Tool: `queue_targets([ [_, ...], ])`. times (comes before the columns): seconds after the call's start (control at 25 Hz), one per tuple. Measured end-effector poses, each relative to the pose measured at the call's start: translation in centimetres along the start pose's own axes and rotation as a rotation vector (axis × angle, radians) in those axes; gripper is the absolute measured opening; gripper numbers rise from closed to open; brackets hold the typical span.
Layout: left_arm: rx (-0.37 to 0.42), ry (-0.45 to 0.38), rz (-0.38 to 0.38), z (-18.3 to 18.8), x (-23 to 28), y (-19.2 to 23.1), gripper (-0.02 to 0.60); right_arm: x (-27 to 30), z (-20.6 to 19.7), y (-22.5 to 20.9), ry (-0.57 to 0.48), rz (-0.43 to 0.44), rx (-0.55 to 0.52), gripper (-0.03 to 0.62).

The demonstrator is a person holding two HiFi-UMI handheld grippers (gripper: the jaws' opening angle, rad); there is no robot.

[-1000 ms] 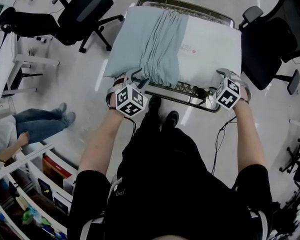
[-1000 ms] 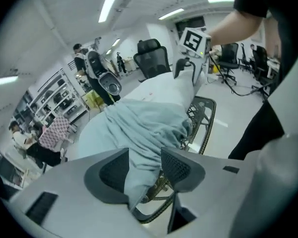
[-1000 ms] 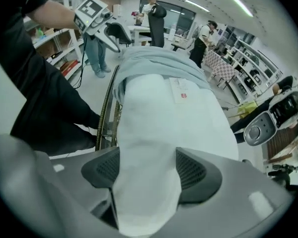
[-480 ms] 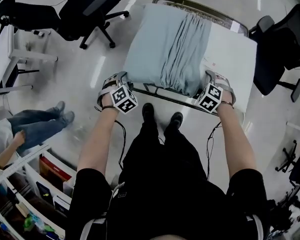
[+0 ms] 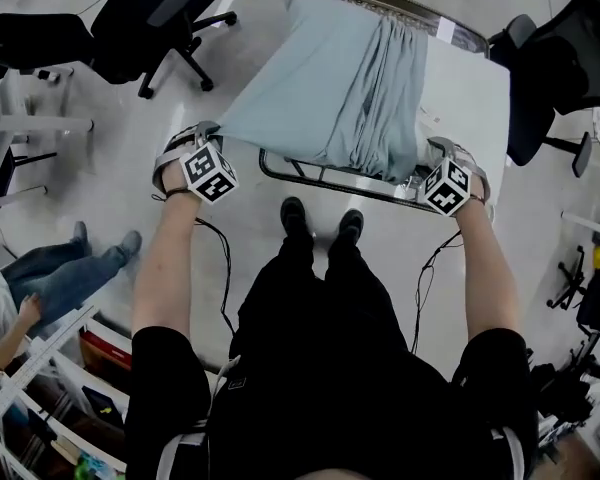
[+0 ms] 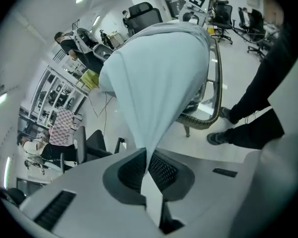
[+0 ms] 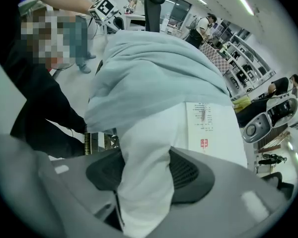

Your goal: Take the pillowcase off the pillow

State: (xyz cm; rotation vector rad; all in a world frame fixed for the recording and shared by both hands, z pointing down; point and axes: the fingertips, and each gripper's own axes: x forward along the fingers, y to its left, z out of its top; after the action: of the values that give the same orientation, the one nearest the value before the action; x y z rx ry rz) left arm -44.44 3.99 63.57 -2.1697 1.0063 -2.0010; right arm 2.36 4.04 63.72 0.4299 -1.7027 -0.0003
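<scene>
A white pillow (image 5: 470, 88) lies on a wicker-rimmed table (image 5: 320, 176), with a light blue pillowcase (image 5: 330, 78) bunched over its left part. My left gripper (image 5: 215, 133) is off the table's left front corner, shut on a corner of the pillowcase (image 6: 154, 83), which stretches taut to it. In the left gripper view the cloth is pinched between the left gripper's (image 6: 146, 162) pads. My right gripper (image 5: 435, 156) has just been closing and now clamps the pillow's bare near corner (image 7: 144, 172). A printed label (image 7: 202, 128) shows on the pillow.
Black office chairs stand at the far left (image 5: 160, 13) and at the right (image 5: 560, 58) of the table. A seated person's legs (image 5: 50, 268) and shelving (image 5: 40, 368) are at the lower left. My feet (image 5: 320, 223) stand just before the table's front edge.
The left gripper closed on the pillowcase corner and pulled it out to the left past the table's edge, stretching the cloth. The right gripper closed on the pillow's near corner.
</scene>
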Motion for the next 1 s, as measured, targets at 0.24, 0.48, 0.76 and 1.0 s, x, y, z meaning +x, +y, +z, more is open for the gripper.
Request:
queue_targets([
  [0.24, -0.050, -0.007, 0.004, -2.5, 0.2, 4.4, 0.011, -0.8, -0.9, 0.7, 0.011, 0.005, 0.084, 0.261],
  [0.48, -0.067, -0.165, -0.063, 2.4, -2.4, 1.0, 0.147, -2.1, -0.7, 0.7, 0.076, 0.024, 0.121, 0.290],
  [0.76, 0.179, -0.298, -0.141, 9.2, -2.0, -7.9, 0.262, -3.3, 0.9, 0.4, 0.048, 0.019, 0.086, 0.299],
  [1.0, 0.256, -0.177, -0.114, 8.4, 0.5, -6.9, 0.008, -1.7, 0.8, 2.1, 0.052, 0.062, 0.088, 0.228],
])
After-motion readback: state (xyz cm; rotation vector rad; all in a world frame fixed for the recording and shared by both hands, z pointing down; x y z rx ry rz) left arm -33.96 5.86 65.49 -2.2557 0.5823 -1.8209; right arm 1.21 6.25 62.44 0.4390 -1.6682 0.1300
